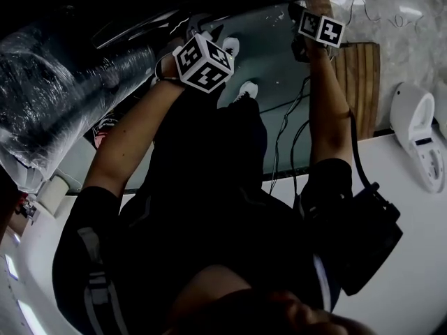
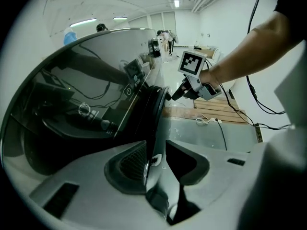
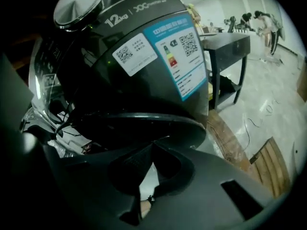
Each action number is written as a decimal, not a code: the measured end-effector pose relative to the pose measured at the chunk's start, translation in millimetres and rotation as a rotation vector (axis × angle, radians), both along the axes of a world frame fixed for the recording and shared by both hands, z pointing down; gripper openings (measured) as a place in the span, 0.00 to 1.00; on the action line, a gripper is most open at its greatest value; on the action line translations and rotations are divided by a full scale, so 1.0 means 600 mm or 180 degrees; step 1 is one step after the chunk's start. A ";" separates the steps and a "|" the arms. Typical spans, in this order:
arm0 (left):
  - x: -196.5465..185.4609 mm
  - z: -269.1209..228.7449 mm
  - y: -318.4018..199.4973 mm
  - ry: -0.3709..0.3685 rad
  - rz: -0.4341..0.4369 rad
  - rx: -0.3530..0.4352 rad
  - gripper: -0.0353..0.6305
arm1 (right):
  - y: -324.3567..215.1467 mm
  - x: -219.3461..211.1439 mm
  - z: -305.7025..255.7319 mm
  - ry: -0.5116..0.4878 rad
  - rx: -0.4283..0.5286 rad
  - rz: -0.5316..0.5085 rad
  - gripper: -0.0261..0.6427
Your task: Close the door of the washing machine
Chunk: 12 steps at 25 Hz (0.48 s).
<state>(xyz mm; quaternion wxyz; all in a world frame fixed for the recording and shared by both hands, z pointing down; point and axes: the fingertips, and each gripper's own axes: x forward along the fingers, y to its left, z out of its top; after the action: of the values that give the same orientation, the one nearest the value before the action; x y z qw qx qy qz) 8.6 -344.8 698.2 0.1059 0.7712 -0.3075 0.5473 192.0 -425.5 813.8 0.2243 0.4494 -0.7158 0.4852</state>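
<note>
The dark washing machine (image 3: 144, 42) carries white and blue labels and a metal knob. Its round door (image 2: 86, 99) of dark glass stands ajar. In the left gripper view the door's rim (image 2: 154, 123) runs between my left gripper's (image 2: 158, 159) pads, and the ribbed left pad (image 2: 130, 161) lies against it. My right gripper (image 2: 171, 95) meets the same rim farther along. In the right gripper view its jaws (image 3: 152, 145) come together at the tips, right at the door's rim (image 3: 144, 121). Both marker cubes (image 1: 202, 61) show in the head view, arms stretched forward.
A wooden pallet (image 1: 360, 82) lies on the floor to the right, with cables (image 1: 286, 124) trailing beside it. A plastic-wrapped bundle (image 1: 63, 103) sits at the left. A white curved object (image 1: 419, 138) is at the right. A black table (image 3: 230, 47) stands behind the machine.
</note>
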 end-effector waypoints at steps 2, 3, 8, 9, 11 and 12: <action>0.003 -0.005 0.013 0.0113 -0.0036 -0.0115 0.25 | 0.008 -0.002 0.000 0.0032 -0.0055 -0.0055 0.04; 0.006 -0.008 0.018 0.0240 -0.0084 -0.0212 0.25 | 0.009 -0.004 -0.007 -0.0038 -0.0077 0.0009 0.04; 0.002 -0.035 0.013 0.0518 -0.0291 -0.0237 0.24 | 0.013 0.006 -0.067 -0.0198 0.0083 0.0207 0.04; -0.003 -0.040 0.016 0.0529 -0.0314 -0.0226 0.23 | 0.022 0.004 -0.078 -0.0136 0.0121 0.0181 0.04; -0.009 -0.053 0.025 0.0555 -0.0360 -0.0194 0.21 | 0.046 0.002 -0.101 -0.0069 0.0183 0.0165 0.04; -0.008 -0.061 0.026 0.0571 -0.0378 -0.0154 0.21 | 0.056 0.006 -0.116 -0.0038 0.0211 0.0158 0.04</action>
<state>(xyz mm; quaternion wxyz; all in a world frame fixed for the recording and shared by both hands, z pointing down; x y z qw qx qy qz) 3.8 -329.1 661.4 0.1838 0.7947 -0.3287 0.4761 195.7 -391.8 744.0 0.1929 0.4712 -0.7214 0.4693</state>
